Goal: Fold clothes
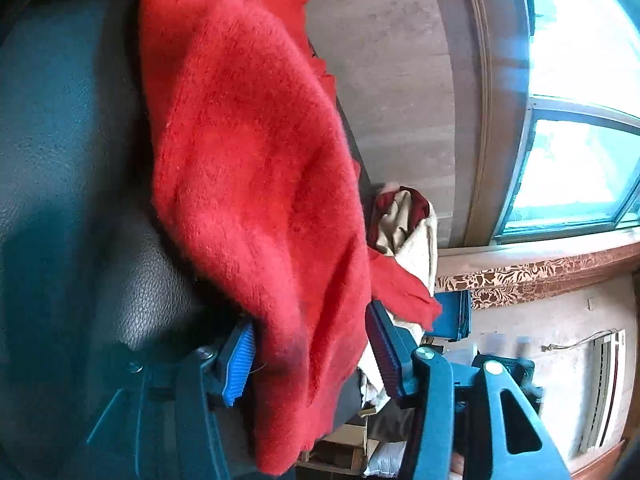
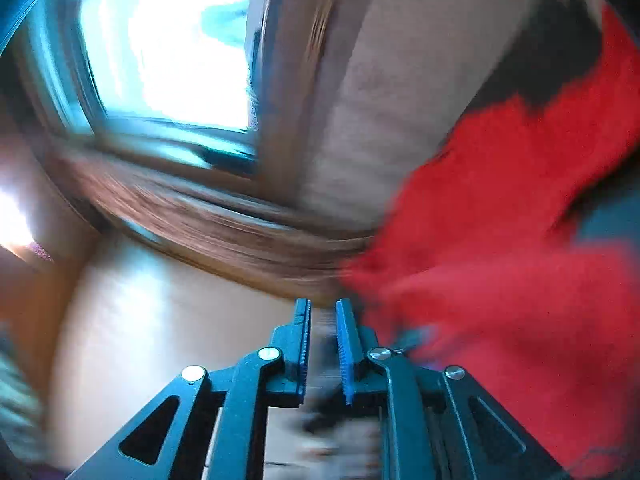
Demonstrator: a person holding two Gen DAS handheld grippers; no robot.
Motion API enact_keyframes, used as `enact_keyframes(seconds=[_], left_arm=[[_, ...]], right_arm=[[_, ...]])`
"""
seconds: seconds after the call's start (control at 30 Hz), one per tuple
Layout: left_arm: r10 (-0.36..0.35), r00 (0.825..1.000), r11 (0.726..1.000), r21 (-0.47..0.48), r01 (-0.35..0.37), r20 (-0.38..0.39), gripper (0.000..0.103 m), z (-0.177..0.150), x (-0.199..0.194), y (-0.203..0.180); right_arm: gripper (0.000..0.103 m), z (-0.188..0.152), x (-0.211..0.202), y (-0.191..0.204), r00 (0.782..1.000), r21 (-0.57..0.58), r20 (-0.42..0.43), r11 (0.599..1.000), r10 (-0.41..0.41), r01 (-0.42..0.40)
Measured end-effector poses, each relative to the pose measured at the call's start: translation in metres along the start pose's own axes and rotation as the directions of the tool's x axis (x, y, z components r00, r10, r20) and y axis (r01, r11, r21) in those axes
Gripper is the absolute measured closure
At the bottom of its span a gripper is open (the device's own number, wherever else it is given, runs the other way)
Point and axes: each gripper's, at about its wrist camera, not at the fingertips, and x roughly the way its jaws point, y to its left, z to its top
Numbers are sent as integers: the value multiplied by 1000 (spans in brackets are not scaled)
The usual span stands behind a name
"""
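The left gripper [image 1: 316, 354] stands with its jaws wide, and a fold of the red sweater [image 1: 256, 184] hangs down between them, brushing the left pad [image 1: 239, 362] while the right pad [image 1: 386, 354] is just clear of the cloth. The sweater drapes over a dark leather seat [image 1: 72, 168] that fills the left of the view. Behind it lies a heap of cream and dark red clothes [image 1: 412, 236], and beyond that a wall and a window [image 1: 576, 160] with a patterned sill below.

The right wrist view is badly blurred. The right gripper [image 2: 323, 344] has its jaws narrow, nearly together, with a small gap showing between the blue pads [image 2: 347, 352]; whether any cloth is pinched there I cannot tell. The sweater [image 2: 520, 240] fills the right side of that view, just beside the right finger, with a window [image 2: 172, 48] at upper left
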Motion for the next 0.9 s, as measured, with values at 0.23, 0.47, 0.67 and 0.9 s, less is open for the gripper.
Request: enact_keyframes(seconds=[0.23, 0.47, 0.67, 0.9], left_arm=[[98, 995, 995, 30, -97, -35, 49, -13, -1, 16], [211, 977, 959, 200, -199, -40, 95, -18, 16, -1], [342, 931, 853, 373, -365, 127, 95, -10, -62, -73], [320, 920, 857, 344, -383, 226, 76, 9, -148, -132]], right_arm=[[23, -12, -26, -19, 825, -269, 42, 789, -564, 553], [30, -27, -27, -61, 762, -267, -15, 737, -647, 621], [92, -52, 9, -49, 879, -291, -163, 873, -449, 392], [92, -43, -31, -35, 969, -130, -92, 968, -227, 215]])
